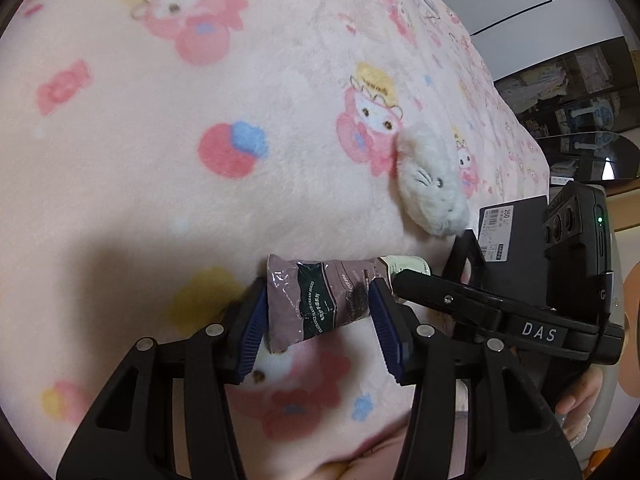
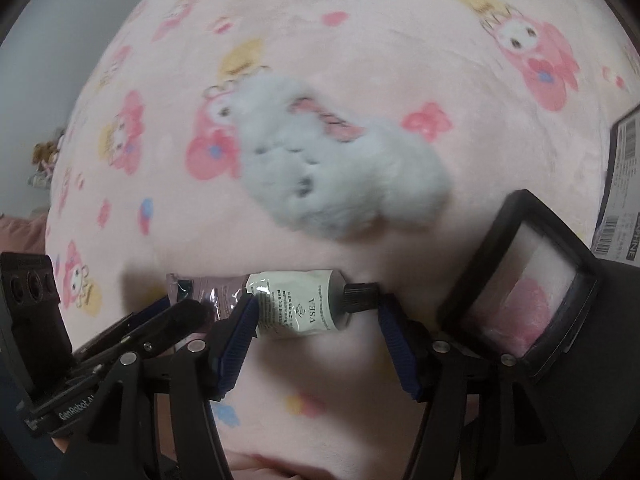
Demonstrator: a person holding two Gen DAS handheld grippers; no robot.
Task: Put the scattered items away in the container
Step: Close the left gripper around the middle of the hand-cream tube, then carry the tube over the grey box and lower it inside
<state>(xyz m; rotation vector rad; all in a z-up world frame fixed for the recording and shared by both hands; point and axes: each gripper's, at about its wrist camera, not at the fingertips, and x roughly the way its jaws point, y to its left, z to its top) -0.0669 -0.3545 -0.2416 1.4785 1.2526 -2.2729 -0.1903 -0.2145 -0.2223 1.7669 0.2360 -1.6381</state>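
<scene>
Lying on the pink blanket [image 1: 160, 200], the hand-cream tube [image 1: 320, 304] is seen between the spread blue pads of the left gripper [image 1: 320, 320], neither pad visibly clamping it. A plush toy [image 1: 432, 184] rests beyond, near the dark container [image 1: 516, 248]. From the right wrist, the right gripper [image 2: 316, 320] is held wide around the tube's cap end [image 2: 358, 298], the container's rim [image 2: 500, 220] just beside it.

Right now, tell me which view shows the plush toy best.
Left wrist: the plush toy is sharp there, eye and whiskers clear, lying on the blanket. Right wrist shows it larger but blurred.
</scene>
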